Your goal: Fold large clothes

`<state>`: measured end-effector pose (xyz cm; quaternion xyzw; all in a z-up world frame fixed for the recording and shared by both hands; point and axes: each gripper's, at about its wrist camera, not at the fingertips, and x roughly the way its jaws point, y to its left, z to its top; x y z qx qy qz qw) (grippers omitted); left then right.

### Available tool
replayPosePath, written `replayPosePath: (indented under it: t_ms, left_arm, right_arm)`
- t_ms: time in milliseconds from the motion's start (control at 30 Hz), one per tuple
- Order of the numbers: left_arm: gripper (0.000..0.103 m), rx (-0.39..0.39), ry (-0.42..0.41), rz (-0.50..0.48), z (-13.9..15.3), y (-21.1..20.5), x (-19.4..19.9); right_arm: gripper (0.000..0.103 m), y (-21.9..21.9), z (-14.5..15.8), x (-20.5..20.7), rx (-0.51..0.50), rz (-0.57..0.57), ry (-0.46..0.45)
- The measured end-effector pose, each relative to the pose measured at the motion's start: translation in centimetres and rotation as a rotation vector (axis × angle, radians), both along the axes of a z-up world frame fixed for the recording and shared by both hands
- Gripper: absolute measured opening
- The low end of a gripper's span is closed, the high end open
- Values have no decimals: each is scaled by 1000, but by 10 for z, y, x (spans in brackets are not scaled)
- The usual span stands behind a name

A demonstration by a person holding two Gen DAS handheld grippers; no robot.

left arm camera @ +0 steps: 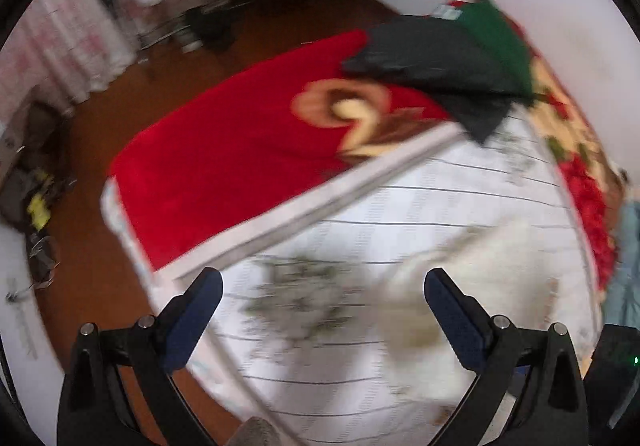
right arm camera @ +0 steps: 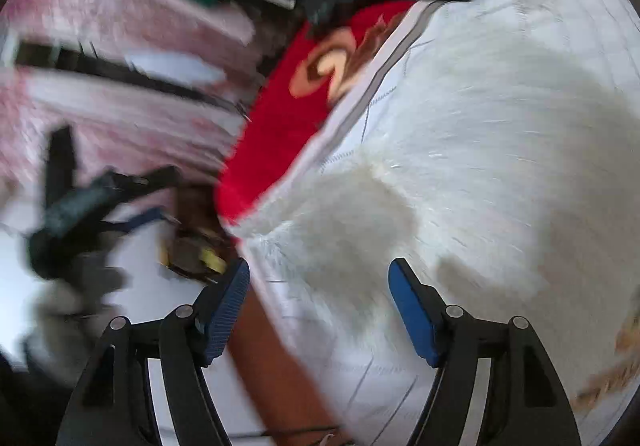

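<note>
I am looking down at the white fluffy garment (right arm camera: 460, 174), which is lying spread on the white bed sheet with thin dark stripes and grey flower prints (left arm camera: 400, 206); I think it is lying flat like this so that I can fold it on a wide, soft surface. Under the sheet the red plush blanket with a cream and brown flower pattern (left arm camera: 224, 166) is covering the far left part of the bed, and on the far side a pile of folded dark and green clothes (left arm camera: 440, 58) is lying, probably finished pieces put out of the way. My left gripper (left arm camera: 323, 290) is hanging above the sheet with the jaws standing wide apart, and nothing is between them. My right gripper (right arm camera: 319, 278) is hovering over the near left edge of the fluffy garment, its jaws also standing apart, released and gripping nothing. The blue pads (right arm camera: 412, 310) are not touching the cloth as far as I can tell, because the pictures are blurred. I judge that both grippers are free now for taking the next edge.
</note>
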<state>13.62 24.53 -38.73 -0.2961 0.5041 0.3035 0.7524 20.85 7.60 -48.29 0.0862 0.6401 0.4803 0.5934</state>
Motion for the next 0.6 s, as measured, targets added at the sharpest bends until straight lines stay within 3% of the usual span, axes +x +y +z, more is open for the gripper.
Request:
replayPosePath:
  t_ms: [67,167,233,300,400,500,600]
  left_arm:
    - [103,-13,-19,-57,-4,-17,19]
    - [103,-41,-6,-120,-32,-39,47]
    - [103,-9,32,-158,-57,-54,61]
    - [103,50,102,-202,-86,-70,69]
    - [103,34,231,-249,-139,-86,62]
    - [103,7,294,-257,-175,-90,43]
    - [103,-25,281,-236,-181,-83,35]
  right_arm:
    - [74,-33,6,14,-33,-80,35]
    - [74,-82,3,43,-180,-217,12]
    - [61,-95,-7,58,-265,-248,-11]
    - [44,-96,-16,69,-285,-250,-20]
    - [24,-75,-40,82,-374,-220,-35]
    - [24,-45,-80,93,-482,-169,-4]
    - [25,-26,-104,99,-544,-145,17]
